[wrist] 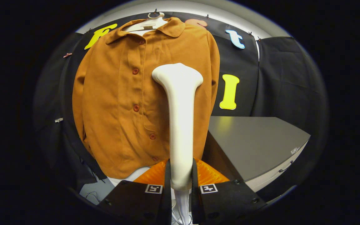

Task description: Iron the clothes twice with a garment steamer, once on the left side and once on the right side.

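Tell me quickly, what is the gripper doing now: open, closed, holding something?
Gripper: closed on the white garment steamer, both fingers pressing its handle; steamer head is up in front of the orange shirt.

The gripper (180, 175) points forward, both fingers (167, 175) pressed against the steamer handle (180, 125) between them.

steamer against the shirt, open room to the right

the gripper (181, 175) clamps the white steamer (180, 125), whose head lies over the orange shirt (114, 103) hanging from a hanger (150, 23) on the booth wall. right of the shirt, the grey worktop (255, 140) has a bare surface with open space above it; its near corner stands just beside the shirt's hem.
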